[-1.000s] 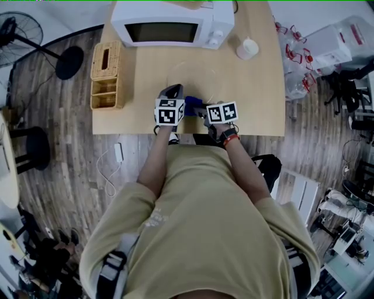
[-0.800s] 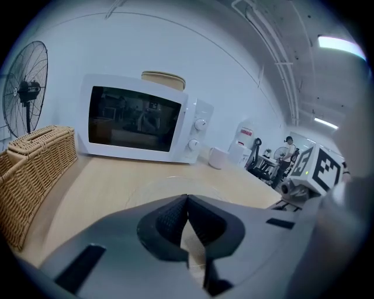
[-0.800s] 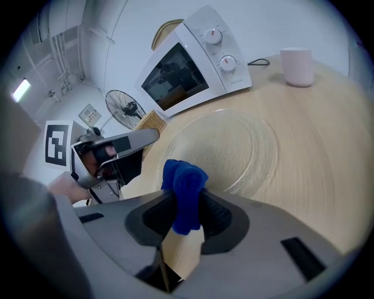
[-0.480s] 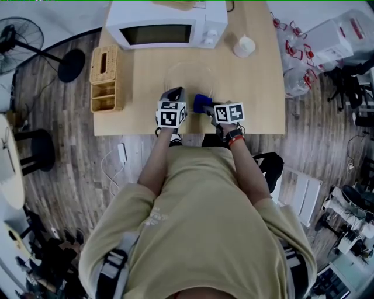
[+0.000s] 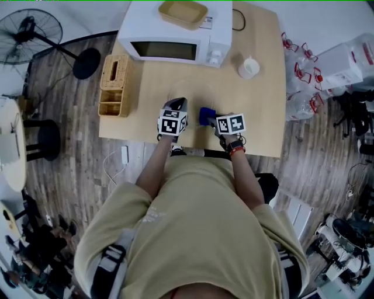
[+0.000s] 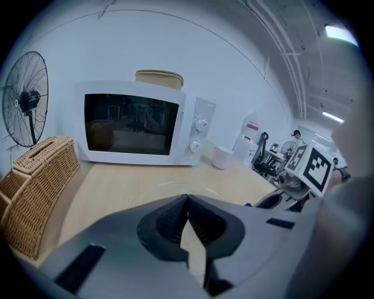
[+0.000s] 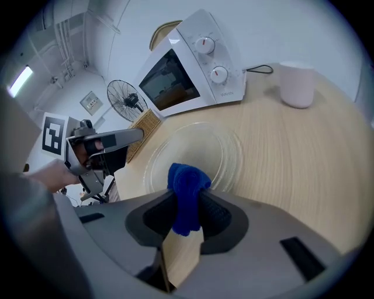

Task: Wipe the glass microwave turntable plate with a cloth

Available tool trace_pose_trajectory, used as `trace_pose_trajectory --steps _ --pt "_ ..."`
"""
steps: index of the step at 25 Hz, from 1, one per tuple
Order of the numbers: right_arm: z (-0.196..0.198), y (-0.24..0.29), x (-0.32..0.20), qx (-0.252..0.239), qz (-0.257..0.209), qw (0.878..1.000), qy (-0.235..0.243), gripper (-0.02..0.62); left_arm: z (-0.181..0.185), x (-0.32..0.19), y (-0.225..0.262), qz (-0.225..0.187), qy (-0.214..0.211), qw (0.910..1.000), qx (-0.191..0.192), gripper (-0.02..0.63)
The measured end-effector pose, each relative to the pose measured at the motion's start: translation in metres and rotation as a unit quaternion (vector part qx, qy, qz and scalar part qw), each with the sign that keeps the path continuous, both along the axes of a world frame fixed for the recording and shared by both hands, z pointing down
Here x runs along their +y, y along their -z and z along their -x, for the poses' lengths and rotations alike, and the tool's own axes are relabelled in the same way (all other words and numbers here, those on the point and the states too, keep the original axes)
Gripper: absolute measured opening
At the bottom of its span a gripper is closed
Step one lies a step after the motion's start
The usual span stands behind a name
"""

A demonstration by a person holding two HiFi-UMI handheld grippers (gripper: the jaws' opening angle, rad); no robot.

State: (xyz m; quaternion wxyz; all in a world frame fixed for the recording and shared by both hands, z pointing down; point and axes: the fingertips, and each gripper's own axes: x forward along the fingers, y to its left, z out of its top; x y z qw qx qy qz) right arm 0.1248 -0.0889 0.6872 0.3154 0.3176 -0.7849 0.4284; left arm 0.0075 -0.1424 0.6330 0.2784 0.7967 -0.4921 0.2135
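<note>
Blue cloth (image 5: 205,114) sits in the right claw (image 5: 207,119) over the tabletop (image 5: 263,117), head view; tan tray (image 5: 182,14) tops the microwave (image 5: 175,36). Left gripper view: left claw (image 6: 187,200) pressed together, empty, glass plate (image 6: 175,185) flat just beyond. Right gripper view: claw clamped on cloth, plate just ahead.

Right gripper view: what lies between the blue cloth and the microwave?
The glass turntable plate, flat on the table; the right gripper view shows it.
</note>
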Motion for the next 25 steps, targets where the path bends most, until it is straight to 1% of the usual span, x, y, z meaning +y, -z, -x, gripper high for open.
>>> trace_pose_trajectory --steps 3,7,10,13,17,21,23,25 --pt "-0.002 0.019 -0.02 -0.003 -0.017 1.0 0.006 0.112 0.001 -0.014 0.016 -0.012 0.01 0.9999 -0.002 0.019" --pt "-0.005 0.066 -0.062 -0.013 -0.079 0.997 0.002 0.112 0.008 -0.038 0.053 -0.044 0.03 0.9986 0.004 0.018" --pt "-0.008 0.113 -0.093 -0.033 -0.122 0.992 -0.012 0.109 0.012 -0.055 0.089 -0.074 0.04 0.9964 0.009 0.018" --pt "-0.008 0.157 -0.116 -0.045 -0.161 0.986 -0.019 0.109 0.017 -0.071 0.129 -0.111 0.051 0.9924 0.016 0.019" --pt "-0.015 0.216 -0.147 -0.05 -0.234 0.97 -0.051 0.108 0.012 -0.088 0.179 -0.16 0.052 0.9857 0.012 0.018" --pt "-0.022 0.258 -0.166 -0.011 -0.303 0.95 -0.08 0.103 0.009 -0.095 0.221 -0.193 0.053 0.9797 0.002 0.018" --pt "-0.023 0.273 -0.171 -0.003 -0.328 0.94 -0.093 0.1 0.009 -0.098 0.238 -0.214 0.055 0.9753 -0.003 0.018" --pt "-0.023 0.286 -0.174 -0.006 -0.348 0.931 -0.106 0.098 0.009 -0.1 0.248 -0.224 0.056 0.973 -0.001 0.018"
